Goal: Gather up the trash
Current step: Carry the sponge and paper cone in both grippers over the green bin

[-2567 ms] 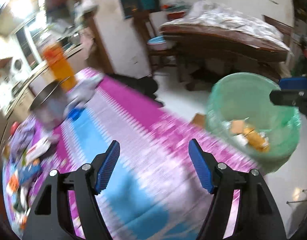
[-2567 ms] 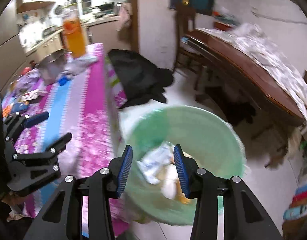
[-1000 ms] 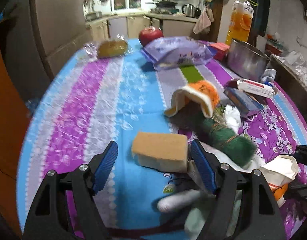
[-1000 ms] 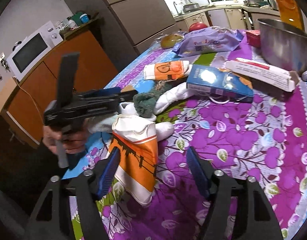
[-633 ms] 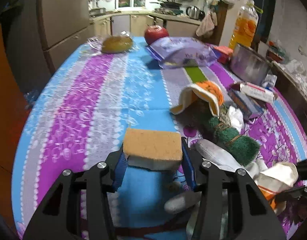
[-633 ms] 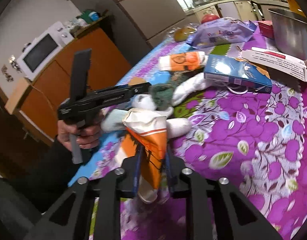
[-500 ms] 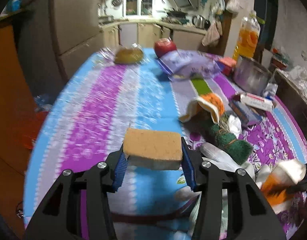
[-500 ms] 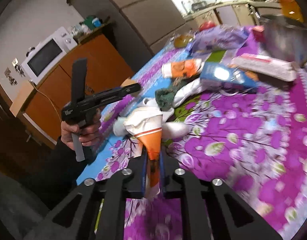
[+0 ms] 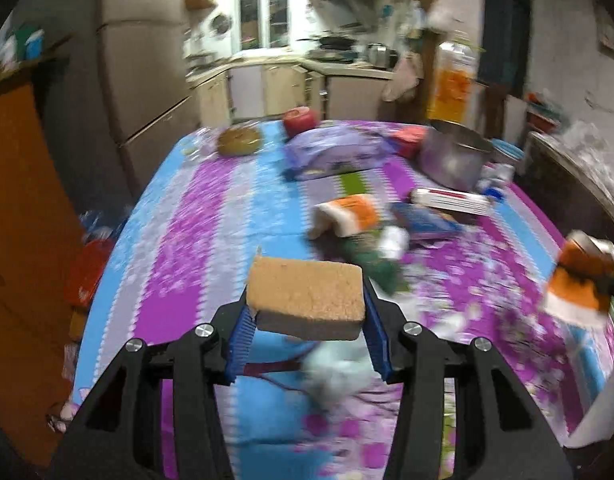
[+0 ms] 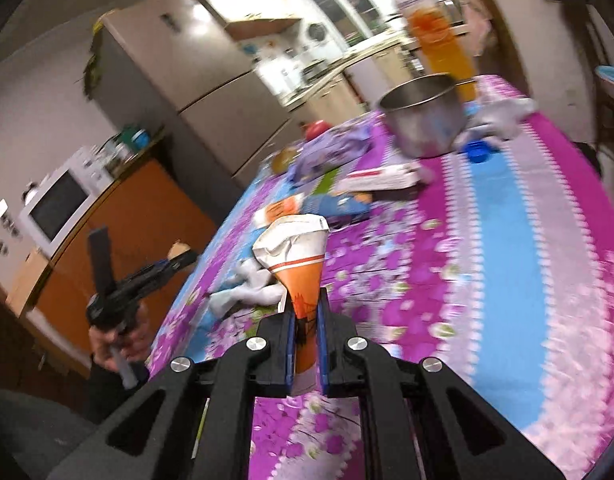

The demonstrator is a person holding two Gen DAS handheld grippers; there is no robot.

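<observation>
Over floral tablecloth, left tool grips sponge; right tool pinches carton.

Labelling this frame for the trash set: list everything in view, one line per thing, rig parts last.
sponge: 1, tan, between the left jaws
crushed paper cup: 1, orange and white, pinched in the right jaws
paper cup: 1, orange and white, on its side mid-table
steel pot: 1, silver, far end of table
juice bottle: 1, orange, behind the pot
snack bag: 1, purple, far centre
apple: 1, red, behind the bag
blue box: 1, beside the lying cup
white carton: 1, near the pot
tablecloth: 1, striped purple, blue
left gripper: black, blue pads
right gripper: black, blue pads
</observation>
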